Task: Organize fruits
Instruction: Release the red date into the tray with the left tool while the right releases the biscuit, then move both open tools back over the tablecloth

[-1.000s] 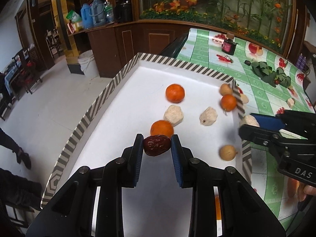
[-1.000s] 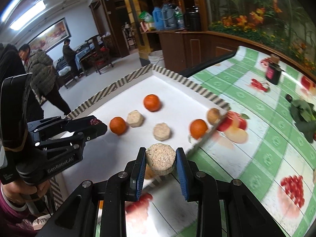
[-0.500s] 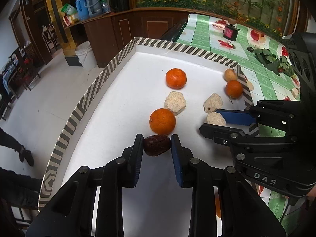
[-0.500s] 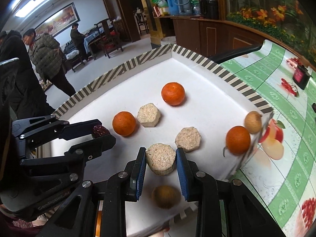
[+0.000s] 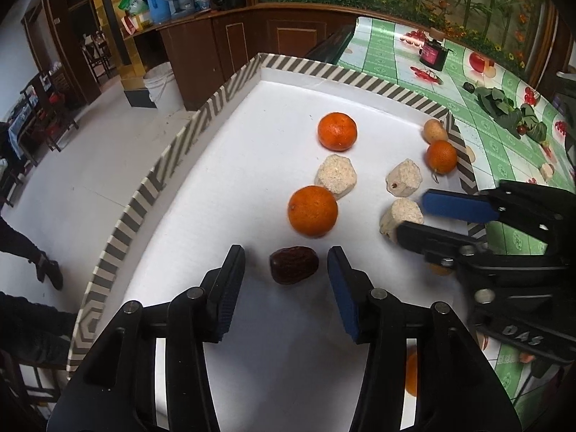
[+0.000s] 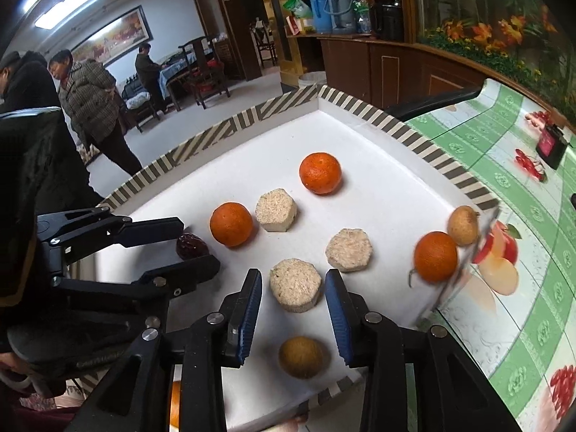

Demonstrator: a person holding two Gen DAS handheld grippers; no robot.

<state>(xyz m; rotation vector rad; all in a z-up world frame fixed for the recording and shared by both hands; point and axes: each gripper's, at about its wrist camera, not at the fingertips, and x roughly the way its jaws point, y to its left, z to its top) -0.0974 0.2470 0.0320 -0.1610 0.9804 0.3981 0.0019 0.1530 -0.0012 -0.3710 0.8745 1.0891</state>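
Resting on the white tray (image 5: 252, 136), the dark red date (image 5: 294, 264) sits between your left gripper (image 5: 286, 273) fingers, which are spread w/ gaps both sides. Your right gripper (image 6: 293, 297) is likewise released: the tan hexagonal cake (image 6: 296, 284) lies on the tray between its fingers, not pinched. An orange (image 5: 312, 210) sits just beyond the date; two more cakes & oranges lie farther back.

The room is bright. A ceiling light (image 6: 68, 3) glows at upper left. Corners are dark and round, edges bend, shadows look soft.
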